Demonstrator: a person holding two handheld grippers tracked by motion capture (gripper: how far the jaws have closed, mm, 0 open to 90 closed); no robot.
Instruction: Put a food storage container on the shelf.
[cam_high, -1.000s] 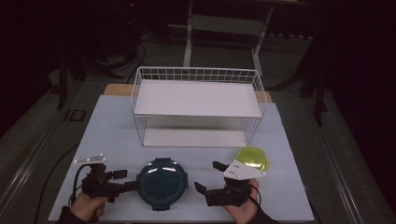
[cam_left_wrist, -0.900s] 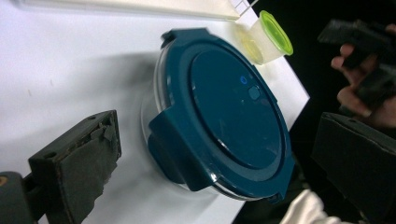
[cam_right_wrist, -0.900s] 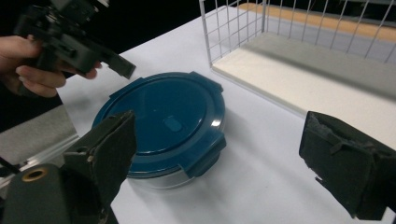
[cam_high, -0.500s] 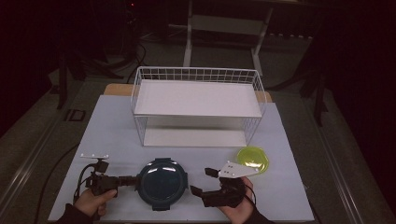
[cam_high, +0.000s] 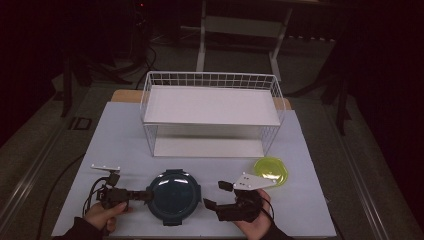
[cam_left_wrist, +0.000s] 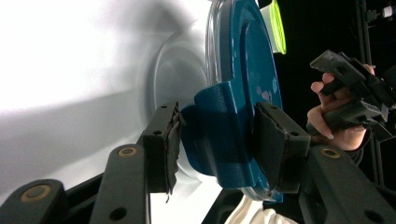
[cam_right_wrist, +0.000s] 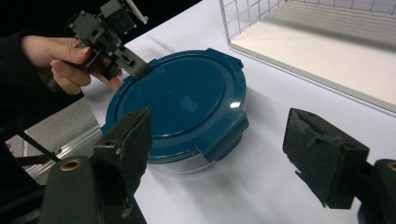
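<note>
White table (cam_high: 115, 150) w/ white wire shelf rack (cam_high: 212, 117) at back, blue-lidded round container (cam_high: 173, 196) front, yellow-green lid (cam_high: 270, 170) right.

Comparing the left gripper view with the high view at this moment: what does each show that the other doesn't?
Left gripper view: the left gripper has its jaws astride a side latch tab of the blue lid; they have just been closing.

High view: the white wire rack behind, and the white table.

Both: the blue-lidded container, the yellow-green lid, and the right gripper, its jaws apart and off the container.
</note>
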